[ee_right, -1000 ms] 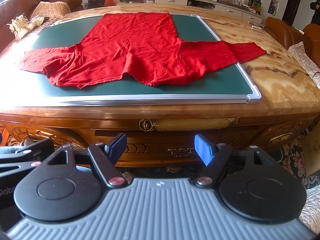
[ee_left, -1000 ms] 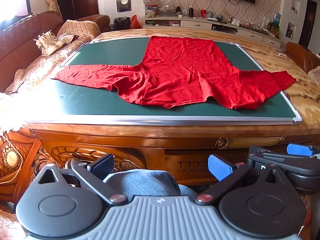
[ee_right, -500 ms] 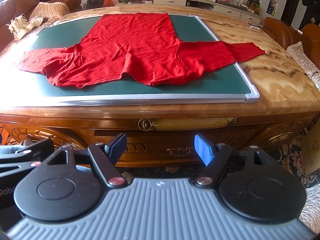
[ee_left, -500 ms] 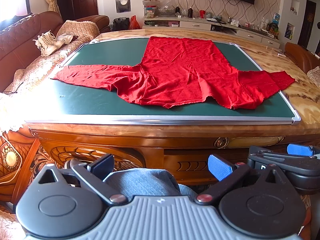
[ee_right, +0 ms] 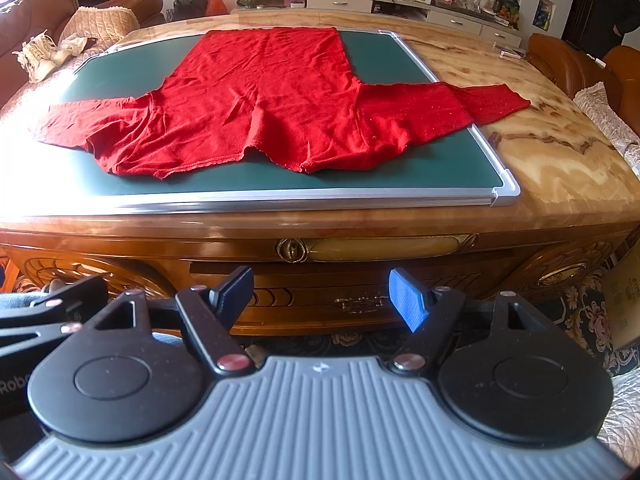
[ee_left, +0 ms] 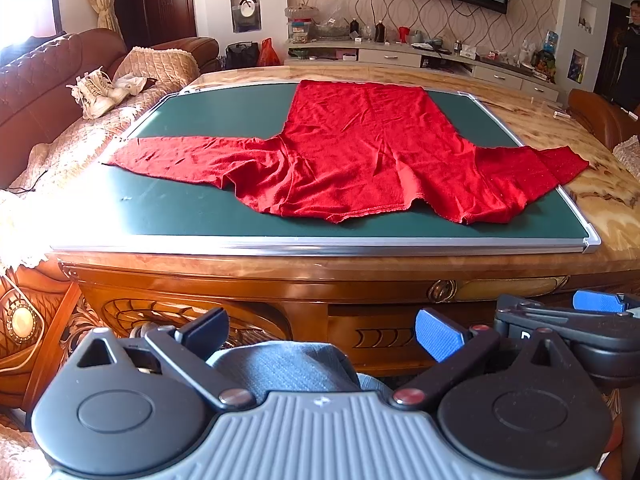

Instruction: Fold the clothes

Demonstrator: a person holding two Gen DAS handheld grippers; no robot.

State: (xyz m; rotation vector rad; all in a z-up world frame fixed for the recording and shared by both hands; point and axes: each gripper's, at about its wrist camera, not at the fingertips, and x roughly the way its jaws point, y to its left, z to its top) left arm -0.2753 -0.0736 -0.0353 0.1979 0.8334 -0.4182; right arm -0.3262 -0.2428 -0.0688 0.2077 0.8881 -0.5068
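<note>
I see a red knit garment [ee_left: 360, 152] spread flat and creased on a green board [ee_left: 180, 208] with a thin metal frame, sleeves out to both sides; its right sleeve tip overhangs onto the glossy marbled table [ee_right: 552, 160]. The table front is carved wood. Both tools sit low before that front, well short of the cloth. Left gripper [ee_left: 322, 330]: jaws wide, nothing held, denim knee [ee_left: 280, 364] below. Right gripper [ee_right: 322, 296]: jaws wide, empty. Brown leather sofa [ee_left: 36, 92] at left carries pale shoes [ee_left: 96, 92]. A person [ee_right: 612, 4] stands far right.
</note>
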